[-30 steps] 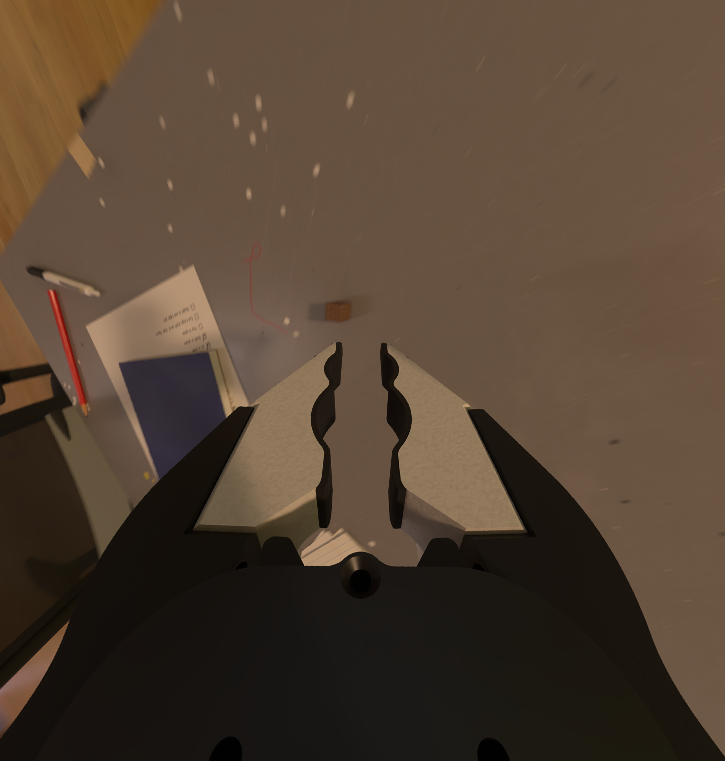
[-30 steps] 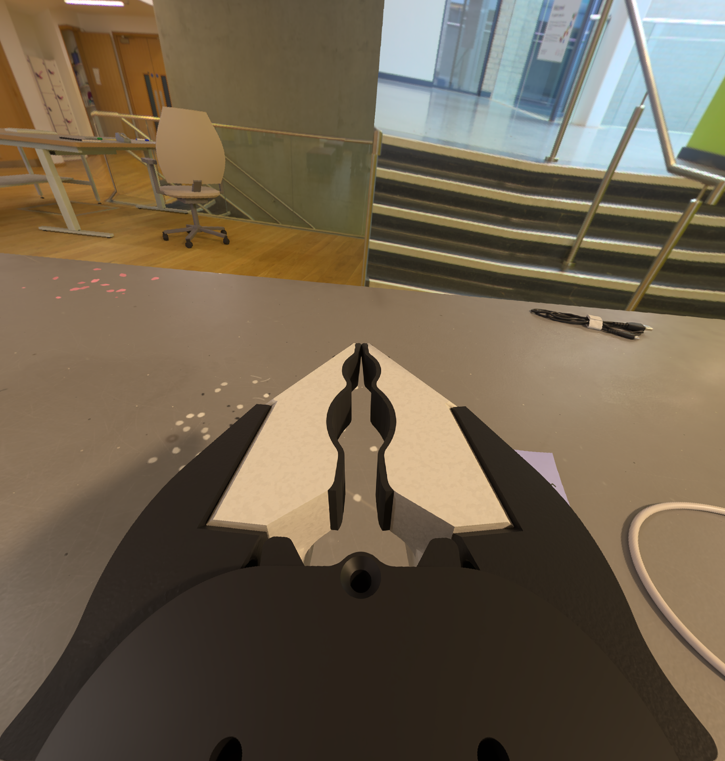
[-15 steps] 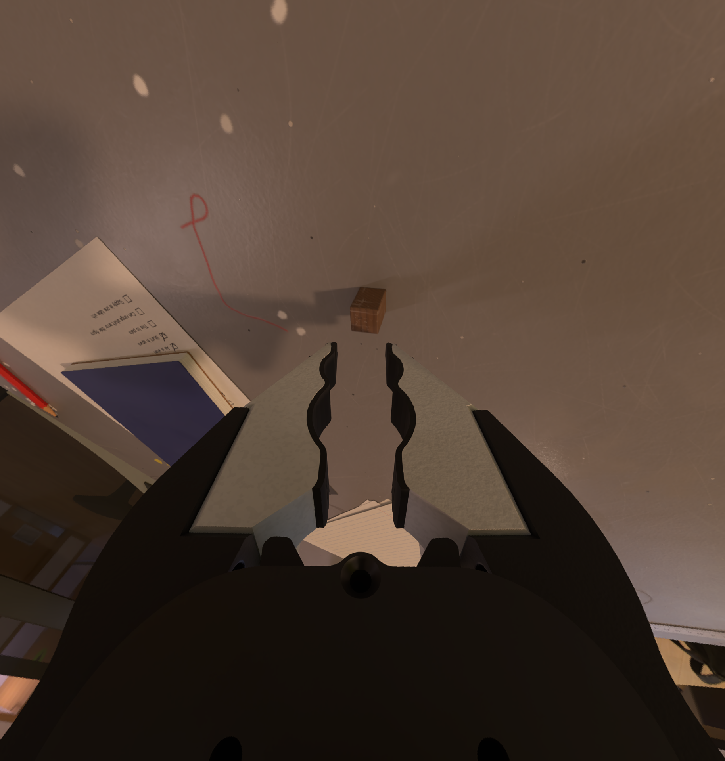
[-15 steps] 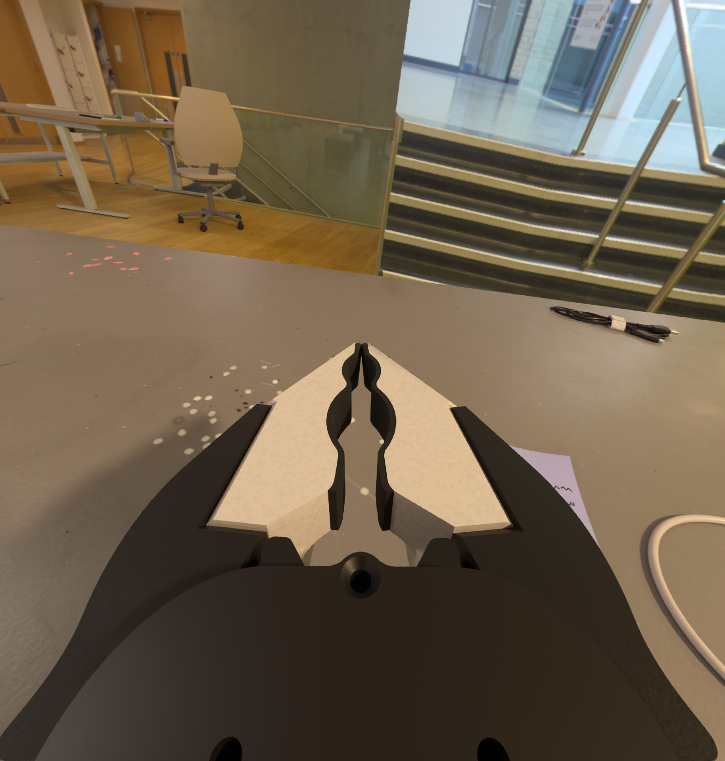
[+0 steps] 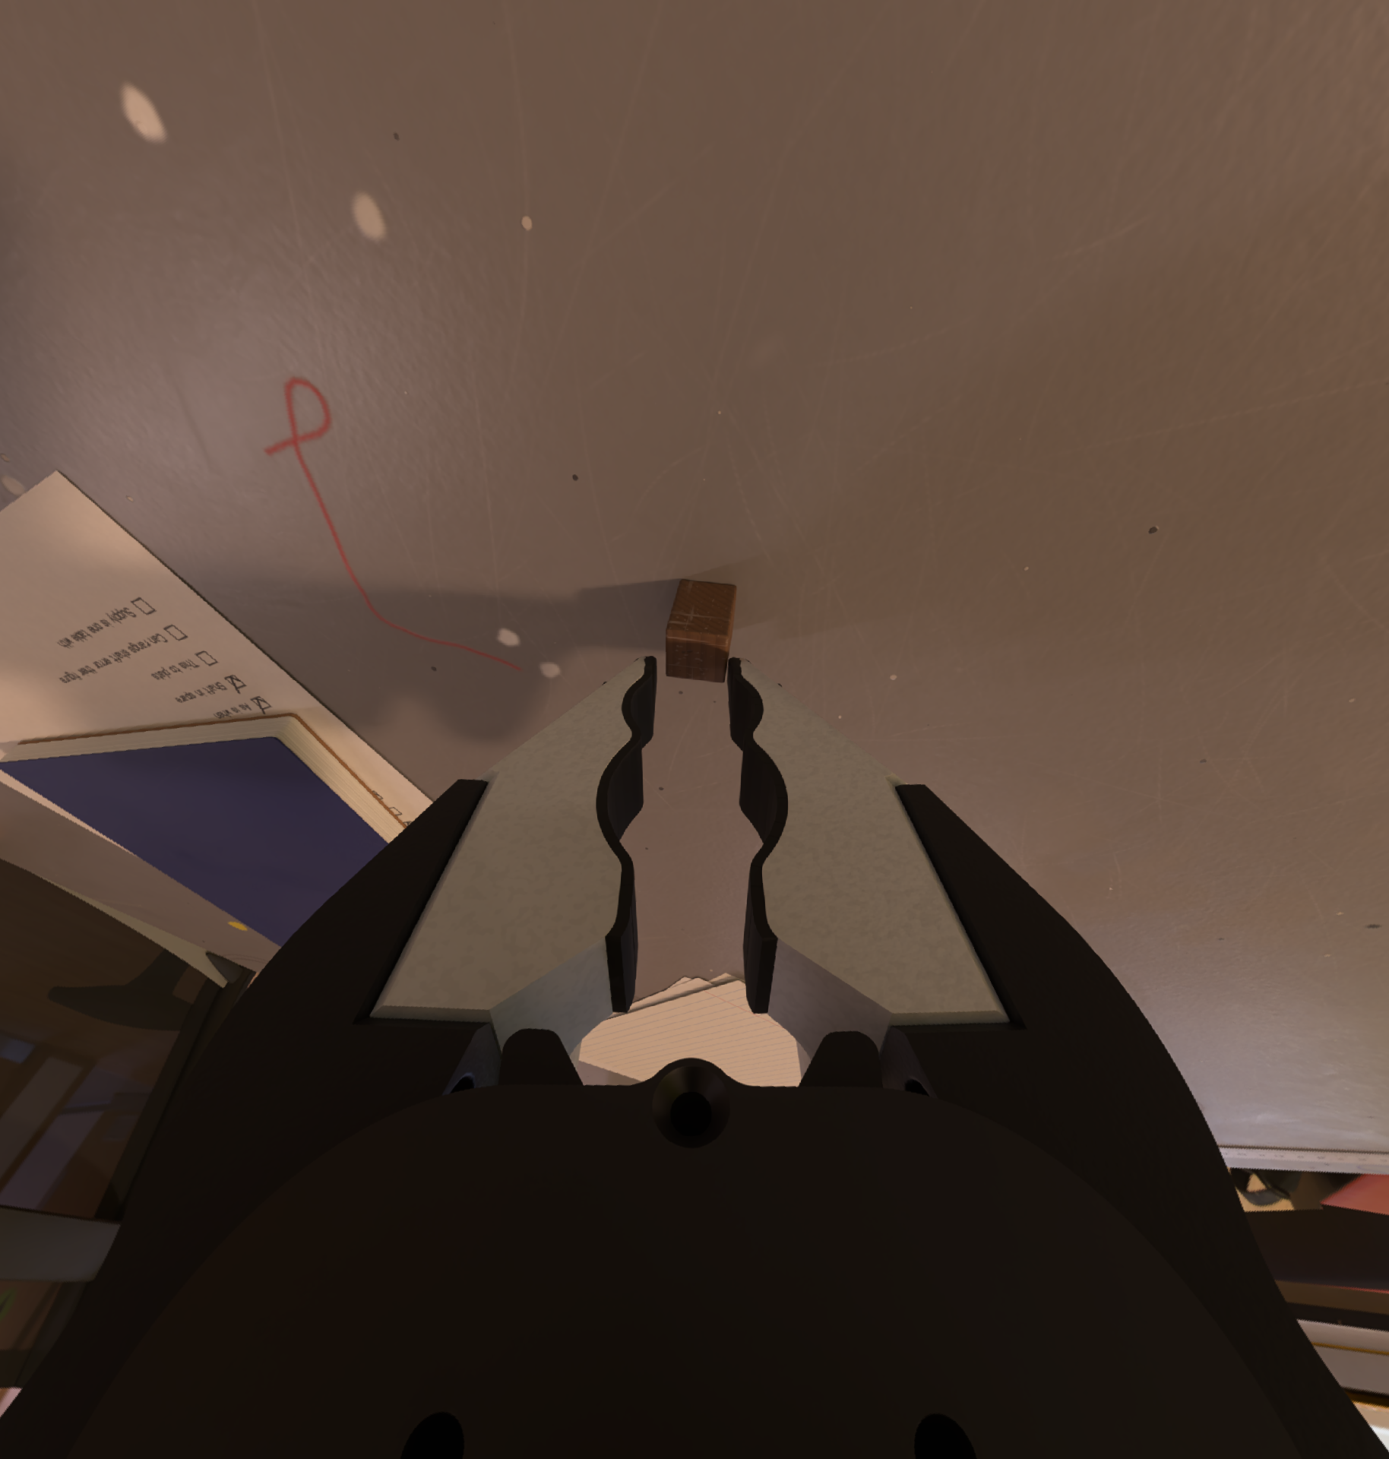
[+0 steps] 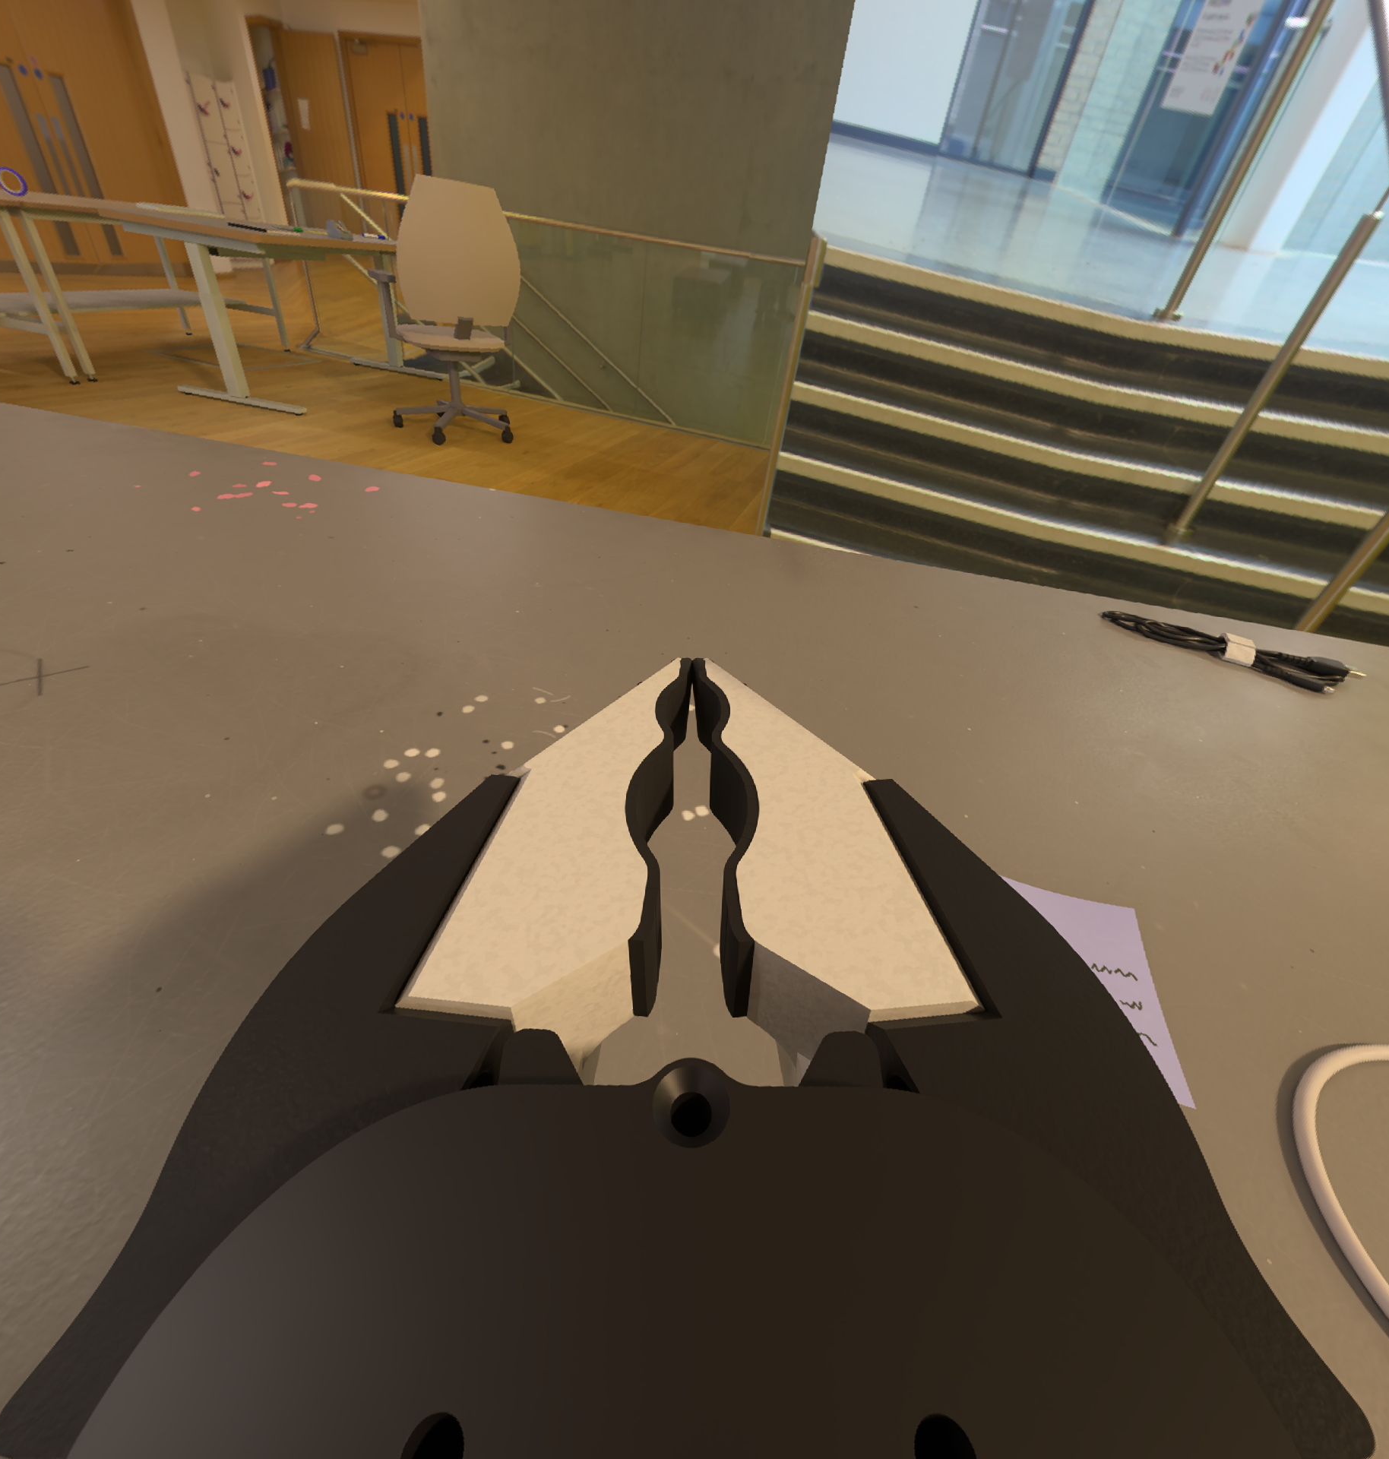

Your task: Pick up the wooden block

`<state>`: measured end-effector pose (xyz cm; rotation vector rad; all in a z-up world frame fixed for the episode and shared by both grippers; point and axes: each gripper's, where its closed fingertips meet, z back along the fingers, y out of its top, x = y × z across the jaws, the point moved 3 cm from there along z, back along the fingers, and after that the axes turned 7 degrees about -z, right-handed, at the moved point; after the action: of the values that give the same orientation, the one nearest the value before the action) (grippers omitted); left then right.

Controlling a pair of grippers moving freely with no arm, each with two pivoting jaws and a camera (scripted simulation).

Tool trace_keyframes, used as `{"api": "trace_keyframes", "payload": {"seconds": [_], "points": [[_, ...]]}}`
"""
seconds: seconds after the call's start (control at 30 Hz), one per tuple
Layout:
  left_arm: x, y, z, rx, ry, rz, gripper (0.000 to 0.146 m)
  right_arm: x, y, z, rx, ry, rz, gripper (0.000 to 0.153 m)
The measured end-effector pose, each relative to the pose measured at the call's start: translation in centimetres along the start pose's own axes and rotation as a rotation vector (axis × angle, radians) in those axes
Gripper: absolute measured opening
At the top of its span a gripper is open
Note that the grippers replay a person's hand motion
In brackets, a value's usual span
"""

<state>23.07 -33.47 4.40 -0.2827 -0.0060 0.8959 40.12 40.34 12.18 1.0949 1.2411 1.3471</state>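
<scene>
The left black two-finger gripper w/ pale pads [image 5: 690, 669] points down at the grey scratched table top [image 5: 991, 331], its fingers spread a bit apart, nothing held. The small brown wooden block [image 5: 700, 629] sits on the table just past the fingertips, lined up w/ the gap btwn them. A white paper sheet w/ tick boxes [image 5: 83, 600] & a dark blue notebook [image 5: 194, 821] lie to the left. The right black two-finger gripper [image 6: 690, 661] has its tips pressed together, empty, over the table. A pale purple note [image 6: 1102, 971], a white cord loop [image 6: 1339, 1168] & a bundled black cable [image 6: 1228, 651] lie to its right.
</scene>
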Motion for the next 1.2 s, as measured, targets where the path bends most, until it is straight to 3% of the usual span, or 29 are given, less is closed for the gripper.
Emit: {"api": "trace_keyframes", "payload": {"seconds": [0.37,0.47,0.57,0.73,0.83,1.03,1.2], "points": [[0.7,-1.0,1.0,-0.04,-0.002,-0.013,0.015,-0.3,0.1,0.0,0.004,0.018,0.006,0.0],[1.6,-1.0,3.1,0.017,-0.005,-0.035,0.015,-0.3,0.3,0.1,0.011,0.022,0.005,0.0],[4.2,-0.2,7.6,0.203,-0.008,-0.093,0.015,-0.4,0.5,0.3,0.023,0.027,0.006,0.0],[13.5,1.6,16.1,0.63,-0.008,-0.269,0.015,-0.6,0.9,0.5,0.04,0.043,0.006,0.0],[21.8,2.6,18.0,0.817,-0.066,-0.415,0.015,-0.7,1.2,0.6,0.05,0.045,0.013,0.0],[38.1,4.8,14.6,1.036,-0.285,-0.633,0.015,-0.9,1.2,0.7,0.056,0.045,0.021,0.0],[45.0,6.7,10.2,1.01,-0.377,-0.702,0.015,-1.2,1.1,0.6,0.051,0.049,0.035,0.0]]}}
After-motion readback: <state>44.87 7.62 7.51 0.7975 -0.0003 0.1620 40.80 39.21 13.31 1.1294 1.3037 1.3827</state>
